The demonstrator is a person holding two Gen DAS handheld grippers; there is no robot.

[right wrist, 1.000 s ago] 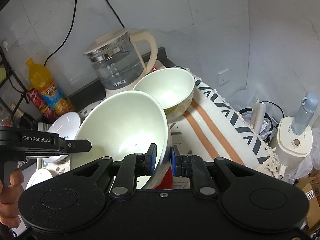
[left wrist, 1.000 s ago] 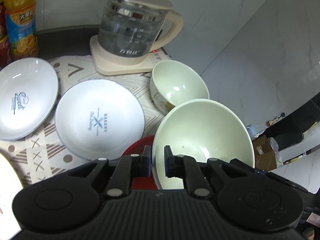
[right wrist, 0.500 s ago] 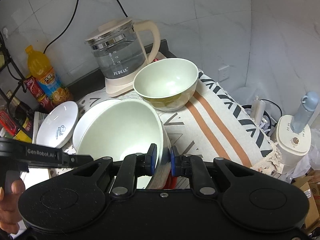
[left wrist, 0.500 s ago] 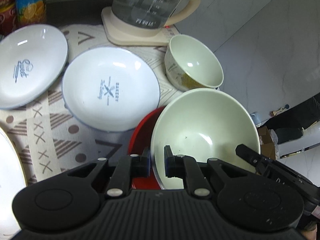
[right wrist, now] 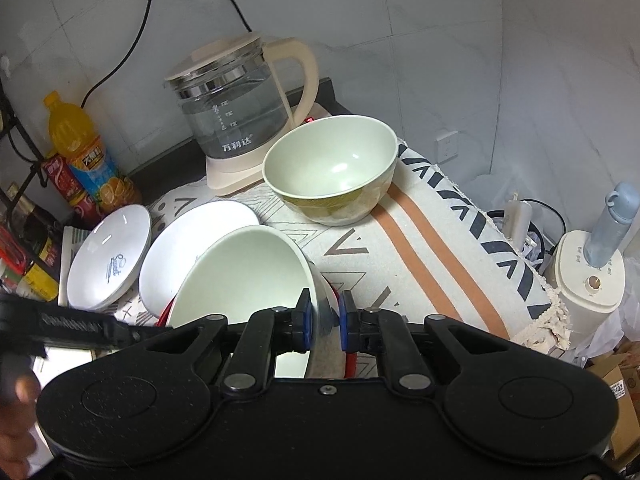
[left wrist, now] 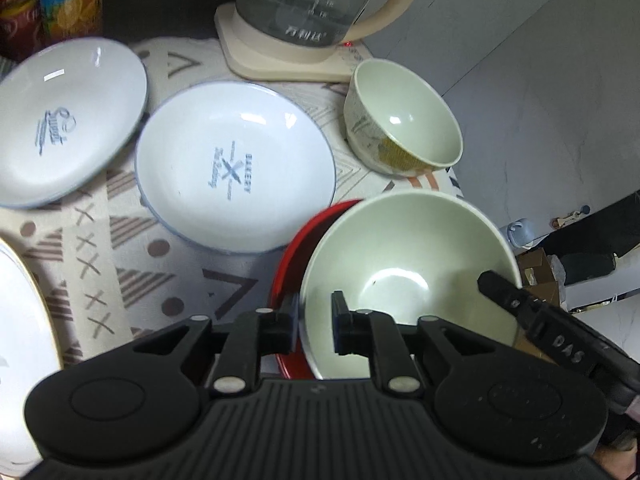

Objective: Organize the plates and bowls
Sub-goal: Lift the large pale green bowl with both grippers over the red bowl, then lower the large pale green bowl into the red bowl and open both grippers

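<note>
A large pale green bowl point(left wrist: 408, 248) is tilted over a red plate point(left wrist: 296, 256) on the patterned cloth. My left gripper point(left wrist: 315, 320) has the bowl's near rim between its fingers; the jaws are opening slightly, with the pads still at the wall. My right gripper point(right wrist: 324, 320) is shut on the opposite rim of that bowl point(right wrist: 240, 272). A smaller green bowl point(right wrist: 332, 172) stands upright behind it. Two white plates point(left wrist: 236, 168) point(left wrist: 64, 120) lie to the left.
A glass kettle point(right wrist: 236, 112) on its cream base stands at the back by the wall. A juice bottle point(right wrist: 84, 156) and cans are at the back left. Another white plate point(left wrist: 16, 320) shows at the left edge. Beyond the cloth's right edge stands a cream appliance point(right wrist: 592, 276).
Both grippers have lowered the large bowl toward the red plate. The left view now looks more steeply down at the plates.
</note>
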